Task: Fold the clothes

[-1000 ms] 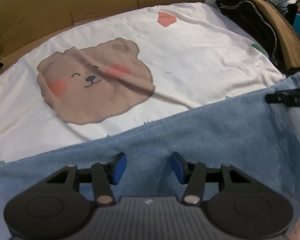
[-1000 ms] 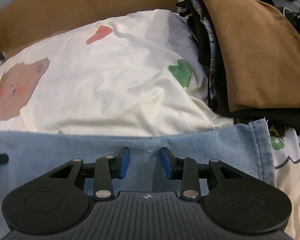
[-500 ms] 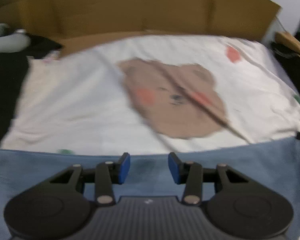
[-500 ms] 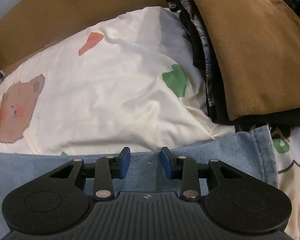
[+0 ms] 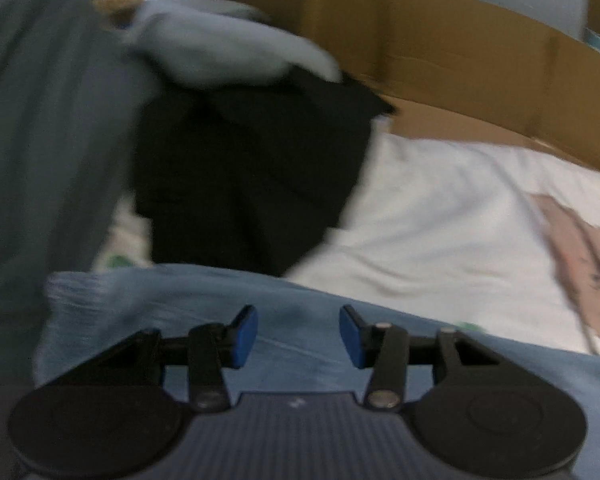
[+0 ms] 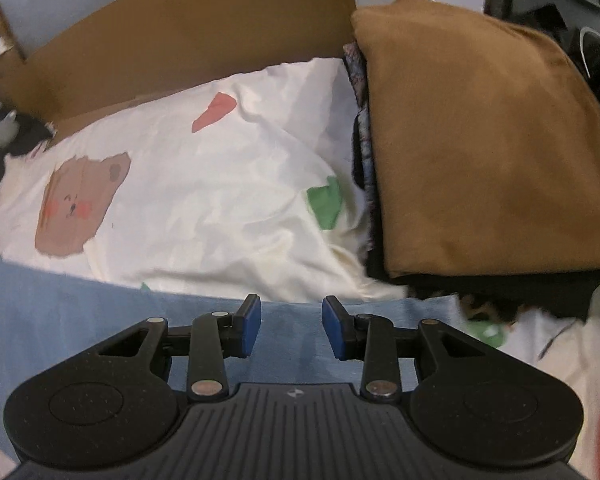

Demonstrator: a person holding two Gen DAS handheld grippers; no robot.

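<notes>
Right wrist: brown folded pile [image 6: 488,132] beside bedsheet [image 6: 228,200], both tongs agape over denim [image 6: 100,304].

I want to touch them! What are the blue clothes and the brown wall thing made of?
Blue clothes: looks like denim, soft faded matte blue, though the weave is too blurred to confirm. Brown wall: seems to be cardboard, flat dull brown with a fold crease.

The left gripper [image 5: 298,336] has swung leftward along the light blue denim garment [image 5: 308,320]; its view, now blurred, takes in a black folded garment [image 5: 252,172] and grey fabric [image 5: 40,140], with the brown bear print [image 5: 584,260] at the right edge. Its jaws, first closing, have just been opening, nothing between them. The right gripper [image 6: 291,330] has lifted slightly, and the denim's hemmed right end no longer shows in its view.
</notes>
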